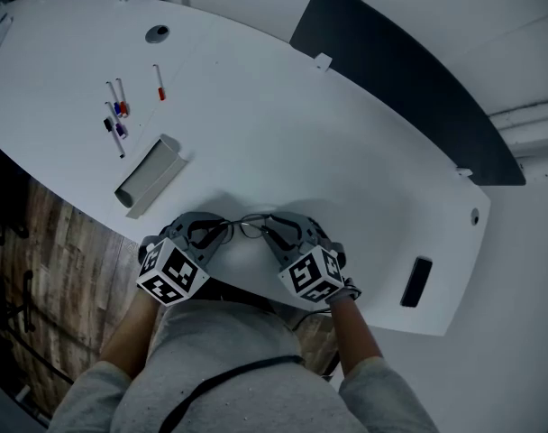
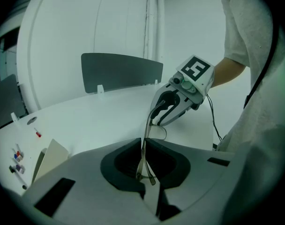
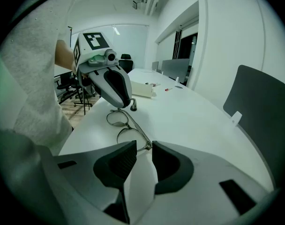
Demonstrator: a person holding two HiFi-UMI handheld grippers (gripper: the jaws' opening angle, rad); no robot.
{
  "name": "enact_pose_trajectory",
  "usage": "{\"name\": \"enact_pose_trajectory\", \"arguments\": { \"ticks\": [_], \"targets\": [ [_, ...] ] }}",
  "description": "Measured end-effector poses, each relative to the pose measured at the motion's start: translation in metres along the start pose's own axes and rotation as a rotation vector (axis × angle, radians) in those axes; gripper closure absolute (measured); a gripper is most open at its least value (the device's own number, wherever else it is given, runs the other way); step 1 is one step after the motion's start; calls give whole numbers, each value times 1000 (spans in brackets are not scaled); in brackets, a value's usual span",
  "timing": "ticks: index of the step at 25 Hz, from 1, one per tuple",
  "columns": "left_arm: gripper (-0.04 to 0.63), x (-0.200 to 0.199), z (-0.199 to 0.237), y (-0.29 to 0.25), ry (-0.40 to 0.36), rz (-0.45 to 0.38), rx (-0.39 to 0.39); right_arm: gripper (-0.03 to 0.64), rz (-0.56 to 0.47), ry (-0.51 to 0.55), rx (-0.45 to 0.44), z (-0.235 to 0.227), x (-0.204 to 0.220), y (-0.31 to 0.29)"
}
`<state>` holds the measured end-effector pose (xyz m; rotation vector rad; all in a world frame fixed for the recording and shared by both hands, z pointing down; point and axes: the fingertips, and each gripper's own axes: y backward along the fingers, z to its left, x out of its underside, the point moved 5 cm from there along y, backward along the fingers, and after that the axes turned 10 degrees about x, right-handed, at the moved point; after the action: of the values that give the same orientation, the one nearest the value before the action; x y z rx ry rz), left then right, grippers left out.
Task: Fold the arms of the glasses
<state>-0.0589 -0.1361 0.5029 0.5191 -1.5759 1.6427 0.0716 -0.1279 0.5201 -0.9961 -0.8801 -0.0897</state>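
Head view, 6 o'clock: clamping glasses (image 1: 249, 225) in left gripper (image 1: 224, 230), holding right gripper (image 1: 269, 230), jaws apart, at hinge (image 3: 147, 146); judging fold under way, not finished.

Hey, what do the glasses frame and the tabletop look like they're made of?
The glasses: thin wire rims and arms with a dull grey sheen, probably metal, since they look too slim for plastic. The table: smooth white top with a satin finish and soft reflections, likely laminate or painted board; the look leaves it open.
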Motion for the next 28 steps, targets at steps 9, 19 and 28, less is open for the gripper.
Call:
{"name": "enact_pose_trajectory", "arguments": {
  "ticks": [9,19,28],
  "targets": [
    [558,-1,-4,-13,-19,128,-6,503,-10,7,-3,-1,1,0],
    [558,-4,-5,-18,-4,220,-16,503,-16,54,0,0,1,2],
    [560,-7,-9,-28,-45,409,-35,503,-12,63,2,1,1,3]
  ]
}}
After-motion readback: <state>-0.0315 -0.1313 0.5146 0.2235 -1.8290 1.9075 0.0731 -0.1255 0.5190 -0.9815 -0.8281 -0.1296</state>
